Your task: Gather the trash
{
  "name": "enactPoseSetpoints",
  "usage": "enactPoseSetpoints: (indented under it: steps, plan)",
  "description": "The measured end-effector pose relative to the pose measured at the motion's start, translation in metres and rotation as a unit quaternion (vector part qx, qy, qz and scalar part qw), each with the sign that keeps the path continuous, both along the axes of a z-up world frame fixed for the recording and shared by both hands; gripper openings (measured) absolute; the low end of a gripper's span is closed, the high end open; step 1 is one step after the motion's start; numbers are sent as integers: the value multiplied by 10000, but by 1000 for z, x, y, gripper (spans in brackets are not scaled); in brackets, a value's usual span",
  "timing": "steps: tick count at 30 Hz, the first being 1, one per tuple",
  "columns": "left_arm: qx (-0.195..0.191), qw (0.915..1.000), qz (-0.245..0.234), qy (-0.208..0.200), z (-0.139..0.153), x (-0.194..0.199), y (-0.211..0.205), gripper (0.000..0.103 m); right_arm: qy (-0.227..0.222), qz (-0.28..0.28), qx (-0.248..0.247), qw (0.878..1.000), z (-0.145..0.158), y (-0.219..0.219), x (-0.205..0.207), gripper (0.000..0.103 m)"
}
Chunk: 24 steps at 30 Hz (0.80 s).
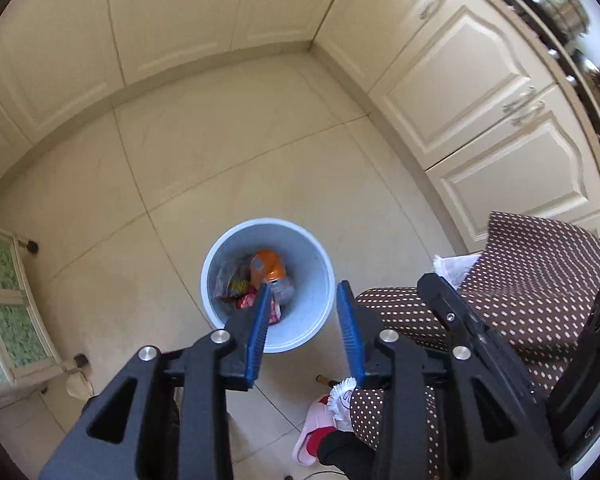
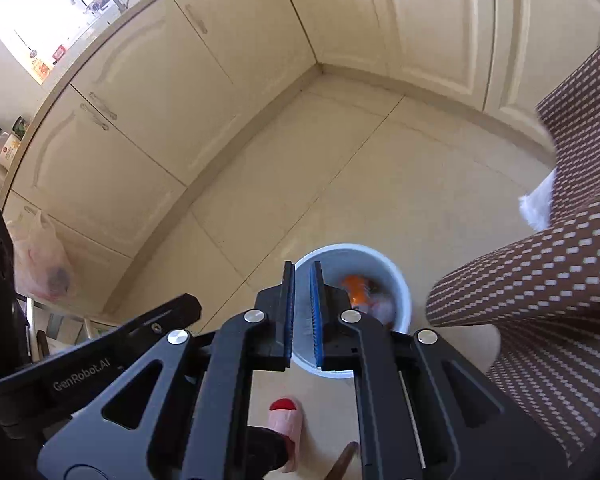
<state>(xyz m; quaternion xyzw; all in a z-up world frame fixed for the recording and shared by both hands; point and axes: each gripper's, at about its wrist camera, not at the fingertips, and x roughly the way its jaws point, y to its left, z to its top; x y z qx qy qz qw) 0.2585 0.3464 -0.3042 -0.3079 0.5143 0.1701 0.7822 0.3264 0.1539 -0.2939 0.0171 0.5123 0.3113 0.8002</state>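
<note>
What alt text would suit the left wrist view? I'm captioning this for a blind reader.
A pale blue bin stands on a cream tiled kitchen floor, holding an orange can and crumpled wrappers. The left gripper hangs above it, blue-padded fingers apart and empty. Cream cabinets line the walls.

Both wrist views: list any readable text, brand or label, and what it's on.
"GenRobot.AI": on the black body of the left claw, seen in the right wrist view.
Wrappers in the bin: print is there, too blurred to read.
Jars on the counter: labels too small to read.
Stickers by the window: unreadable.
Nothing else legible.
</note>
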Motion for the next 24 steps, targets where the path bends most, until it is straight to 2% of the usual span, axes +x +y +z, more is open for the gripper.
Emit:
enactPoseSetpoints:
  steps: [3,7,11,15,17,19,20,22,24]
  plan:
    - [346,9990,-152,-247,30,-7,-18,34,-368,-60,-88,9993,27,-14,-14,9]
    - [952,9923,-279,-741,78,-28,-45,34,-852,-254,-125,9960,65,-40,-37,9]
    - [1480,9809,-364,-1205,122,-55,-73,34,-1294,-474,-43,9905,102,-69,-64,9]
    - [1919,9682,-350,-1565,156,-83,-100,43,-1747,-685,71,9822,138,-103,-99,9]
    - [2111,9611,-319,-1753,170,-98,-115,46,-1970,-791,86,9772,153,-116,-114,14]
    - [2287,9544,-339,-1890,182,-113,-127,49,-2204,-900,125,9712,167,-133,-134,29]
    - [2374,9510,-315,-1957,187,-120,-134,53,-2349,-975,148,9670,174,-143,-146,33]
    - [2508,9446,-300,-2093,195,-131,-148,61,-2576,-1096,156,9599,184,-157,-159,51]
    - [2632,9376,-293,-2251,202,-142,-161,67,-2807,-1219,147,9519,193,-172,-177,51]
